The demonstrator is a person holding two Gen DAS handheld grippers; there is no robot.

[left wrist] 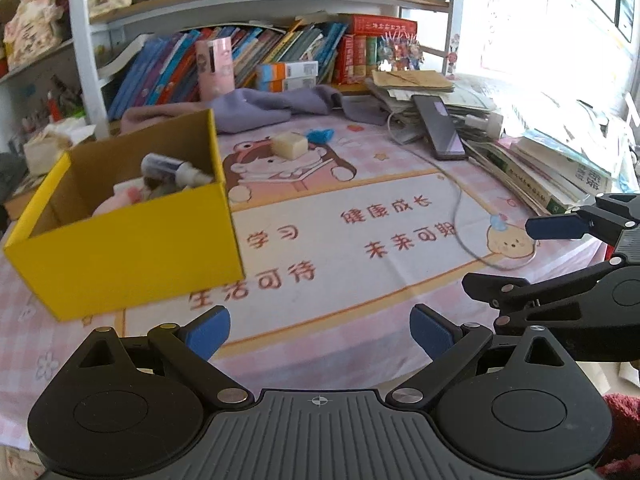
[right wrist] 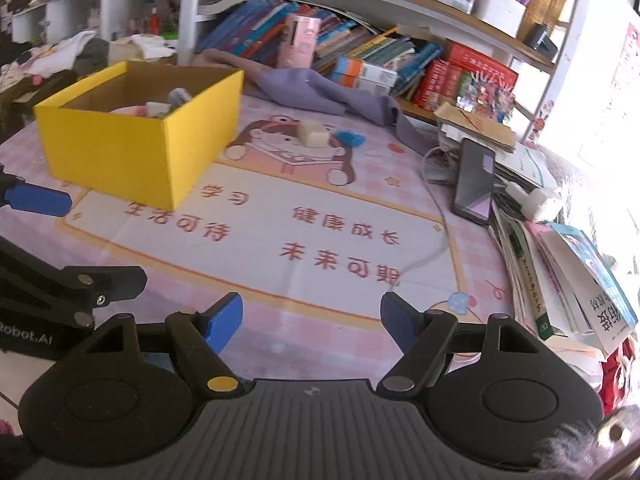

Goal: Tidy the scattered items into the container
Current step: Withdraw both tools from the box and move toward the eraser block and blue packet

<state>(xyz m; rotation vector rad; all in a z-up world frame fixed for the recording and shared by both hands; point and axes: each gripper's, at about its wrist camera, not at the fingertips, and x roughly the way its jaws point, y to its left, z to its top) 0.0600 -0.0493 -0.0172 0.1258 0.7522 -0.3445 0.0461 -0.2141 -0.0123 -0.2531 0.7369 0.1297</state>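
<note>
- My right tool [right wrist: 311, 316] and left tool [left wrist: 320, 330] are both spread, empty.
- The white block [right wrist: 313, 133] lies far ahead, right of the yellow box [right wrist: 132, 152]; my right tool seems nearer.

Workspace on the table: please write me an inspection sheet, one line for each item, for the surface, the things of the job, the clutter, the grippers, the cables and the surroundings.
Surface: pink checked tablecloth with cartoon print and red characters.
Job's things: yellow box open, already holding a small bottle and pale items; cream block and blue fuzzy item loose on the cloth beyond the box, touching or nearly so.
Clutter: dark phone leaning on a stack of papers and books; purple cloth at the back.
Grippers: left gripper and right gripper, jaws apart, nothing between them.
Cables: white cable trailing across the cloth.
Surroundings: bookshelf full of books; bright window on the right.
</note>
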